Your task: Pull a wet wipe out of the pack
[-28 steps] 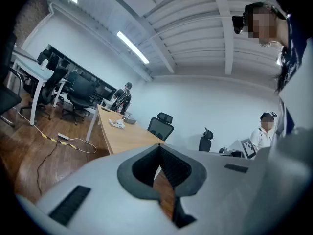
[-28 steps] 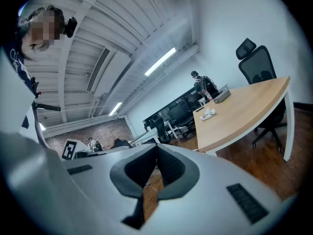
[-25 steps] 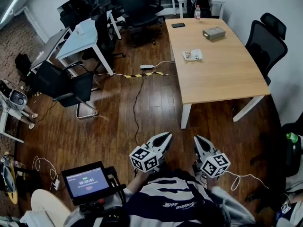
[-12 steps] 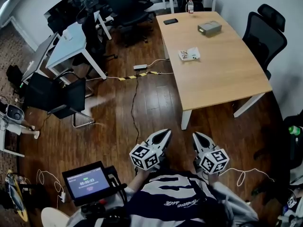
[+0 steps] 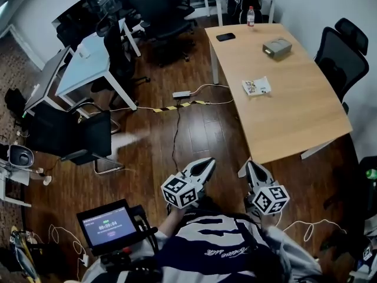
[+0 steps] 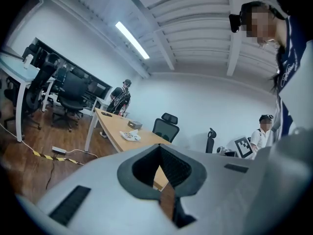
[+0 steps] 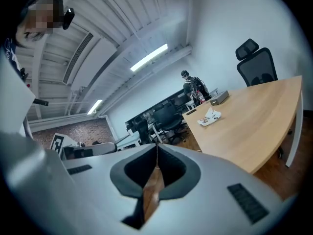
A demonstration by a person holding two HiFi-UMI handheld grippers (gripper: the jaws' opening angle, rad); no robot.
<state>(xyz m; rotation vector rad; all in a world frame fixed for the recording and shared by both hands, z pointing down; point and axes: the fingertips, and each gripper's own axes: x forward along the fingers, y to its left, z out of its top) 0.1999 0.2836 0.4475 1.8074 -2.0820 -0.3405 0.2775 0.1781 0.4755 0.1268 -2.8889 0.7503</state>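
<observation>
The wet wipe pack (image 5: 256, 86), a small white packet with coloured print, lies on the wooden table (image 5: 294, 122) far ahead of both grippers. It also shows in the left gripper view (image 6: 130, 135) and in the right gripper view (image 7: 209, 117). My left gripper (image 5: 207, 161) is held over the wooden floor in front of the person, jaws shut and empty (image 6: 159, 148). My right gripper (image 5: 246, 167) hovers just short of the table's near corner, also shut with nothing in it (image 7: 157, 146).
On the table's far end sit a grey box (image 5: 277, 48), a black phone (image 5: 225, 37) and a bottle (image 5: 251, 15). A black office chair (image 5: 344, 55) stands at the table's right. Cables (image 5: 175, 128) cross the floor. More chairs (image 5: 70, 134) and desks stand left.
The person and both grippers have come closer to the table. Its near corner now lies right by the right gripper. Both grippers stay shut.
</observation>
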